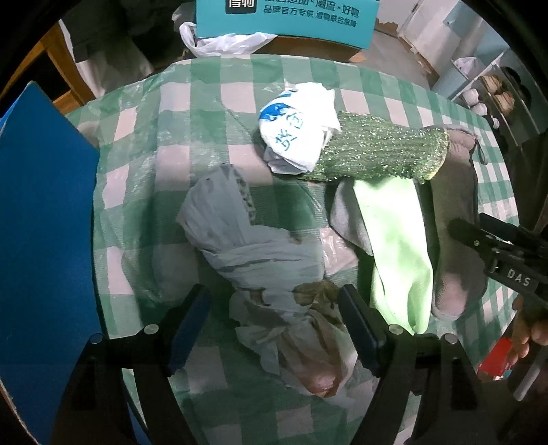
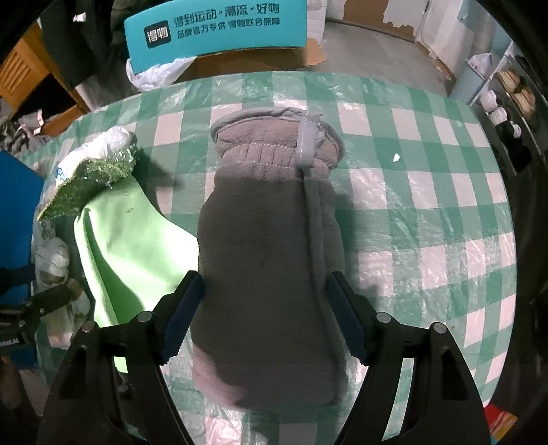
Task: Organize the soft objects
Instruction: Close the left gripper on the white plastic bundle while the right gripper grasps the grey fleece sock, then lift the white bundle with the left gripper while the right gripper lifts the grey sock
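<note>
On the green-checked tablecloth [image 1: 205, 102] lies a crumpled grey plastic bag [image 1: 253, 246]. My left gripper [image 1: 274, 321] is open, its fingers on either side of the bag's near end. Beyond it lie a white bag with blue writing [image 1: 294, 130], a glittery green sleeve [image 1: 380, 147] and a light green cloth [image 1: 397, 246]. A grey fleece mitten [image 2: 267, 239] lies lengthwise in the right wrist view. My right gripper [image 2: 263, 318] is open, its fingers straddling the mitten. The mitten also shows in the left wrist view [image 1: 455, 219], with the right gripper [image 1: 500, 253] by it.
A blue board [image 1: 44, 212] stands at the left table edge. A teal box [image 2: 215, 30] and a white plastic bag [image 2: 157, 72] sit beyond the far edge. Shelves [image 2: 507, 89] stand at the right. A small white scrap [image 2: 396, 157] lies on the cloth.
</note>
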The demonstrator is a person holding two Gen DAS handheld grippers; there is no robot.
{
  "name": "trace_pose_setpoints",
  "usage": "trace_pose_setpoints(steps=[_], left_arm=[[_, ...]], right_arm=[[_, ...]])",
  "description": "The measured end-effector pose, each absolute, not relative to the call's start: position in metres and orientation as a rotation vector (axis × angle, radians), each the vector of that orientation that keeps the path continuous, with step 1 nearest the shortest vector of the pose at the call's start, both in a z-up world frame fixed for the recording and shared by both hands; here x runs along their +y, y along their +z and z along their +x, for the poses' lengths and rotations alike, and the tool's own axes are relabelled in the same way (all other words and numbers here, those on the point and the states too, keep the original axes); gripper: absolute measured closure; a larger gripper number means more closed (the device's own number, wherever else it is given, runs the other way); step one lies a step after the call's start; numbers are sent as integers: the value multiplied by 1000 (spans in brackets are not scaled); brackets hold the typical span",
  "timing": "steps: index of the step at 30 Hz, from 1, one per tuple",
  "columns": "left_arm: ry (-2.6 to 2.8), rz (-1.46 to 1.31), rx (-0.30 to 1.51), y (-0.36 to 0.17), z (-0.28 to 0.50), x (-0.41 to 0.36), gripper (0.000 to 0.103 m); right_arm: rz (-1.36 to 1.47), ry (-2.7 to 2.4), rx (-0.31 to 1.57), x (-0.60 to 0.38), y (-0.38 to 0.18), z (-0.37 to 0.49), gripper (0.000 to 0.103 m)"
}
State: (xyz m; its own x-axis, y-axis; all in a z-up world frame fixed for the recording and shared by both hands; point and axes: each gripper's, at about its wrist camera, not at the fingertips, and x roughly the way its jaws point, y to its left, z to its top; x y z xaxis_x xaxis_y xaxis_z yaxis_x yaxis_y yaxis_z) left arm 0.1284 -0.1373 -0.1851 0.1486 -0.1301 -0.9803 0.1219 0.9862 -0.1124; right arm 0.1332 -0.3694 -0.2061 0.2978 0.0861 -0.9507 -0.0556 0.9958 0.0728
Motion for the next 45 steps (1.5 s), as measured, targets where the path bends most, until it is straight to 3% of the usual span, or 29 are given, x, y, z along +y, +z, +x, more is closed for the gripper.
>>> trace_pose_setpoints(steps=[6, 14, 17, 19, 24, 27, 33, 45], left_arm=[[-197, 13, 1417, -188, 127, -144, 26], [-214, 4, 1412, -190, 122, -141, 62], [-222, -10, 1408, -190, 120, -135, 68], [-223, -14, 1396, -187, 118, -134, 69], [-240, -30, 1377, -177, 118, -129, 71], [-245, -30, 1364, -170, 117, -127, 71], [-243, -31, 1341, -160, 114, -117, 71], [-251, -13, 1253, -122, 95, -118, 71]], right_arm=[[-30, 62, 1292, -361, -221, 136, 27], [-75, 40, 1283, -352, -232, 134, 26], [-87, 53, 1278, -350, -233, 131, 30], [-90, 67, 1274, -349, -232, 129, 37], [-136, 73, 1268, -347, -226, 123, 72], [-117, 77, 1251, -349, -219, 119, 83], [-92, 89, 1219, -352, -197, 112, 90], [-75, 123, 1150, -352, -154, 98, 91]])
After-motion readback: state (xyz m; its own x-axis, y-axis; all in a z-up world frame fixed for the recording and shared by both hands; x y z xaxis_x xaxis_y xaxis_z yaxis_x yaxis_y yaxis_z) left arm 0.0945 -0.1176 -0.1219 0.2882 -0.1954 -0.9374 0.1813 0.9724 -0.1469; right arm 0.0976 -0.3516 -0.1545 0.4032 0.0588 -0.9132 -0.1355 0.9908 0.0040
